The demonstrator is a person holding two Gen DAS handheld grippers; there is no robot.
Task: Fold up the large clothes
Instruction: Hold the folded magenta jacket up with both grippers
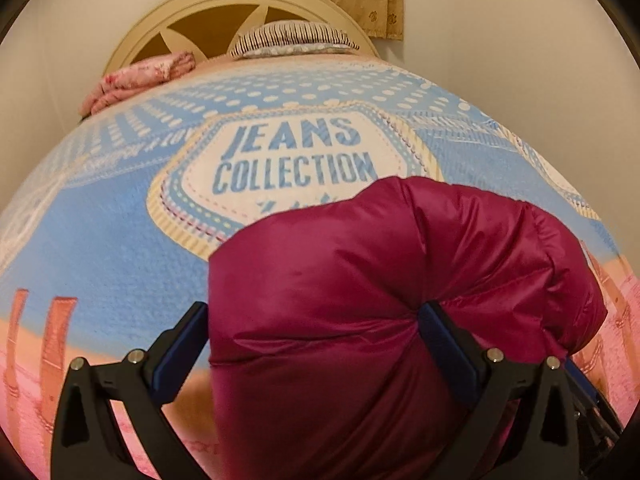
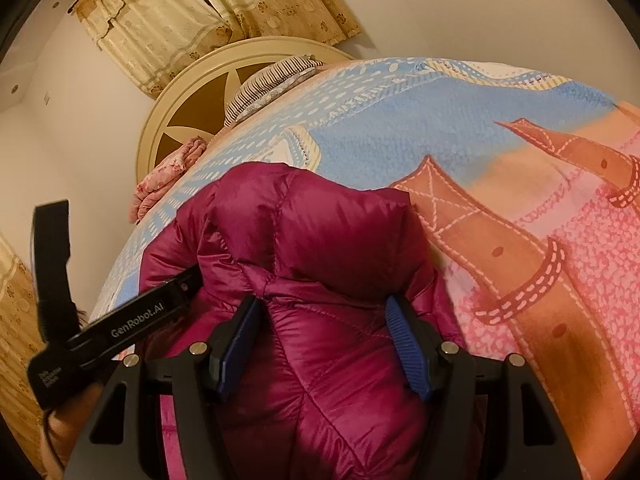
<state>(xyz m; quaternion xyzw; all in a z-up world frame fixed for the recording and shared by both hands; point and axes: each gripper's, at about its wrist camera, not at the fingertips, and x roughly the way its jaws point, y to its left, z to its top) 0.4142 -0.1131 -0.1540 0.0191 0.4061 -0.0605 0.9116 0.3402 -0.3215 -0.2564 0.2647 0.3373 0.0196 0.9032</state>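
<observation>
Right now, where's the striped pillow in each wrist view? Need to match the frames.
Left wrist: striped pillow top centre, against the headboard.
Right wrist: striped pillow upper left of centre, tilted, at the same headboard.
Shared landmark: the pink folded blanket, left of the pillow in both.
</observation>
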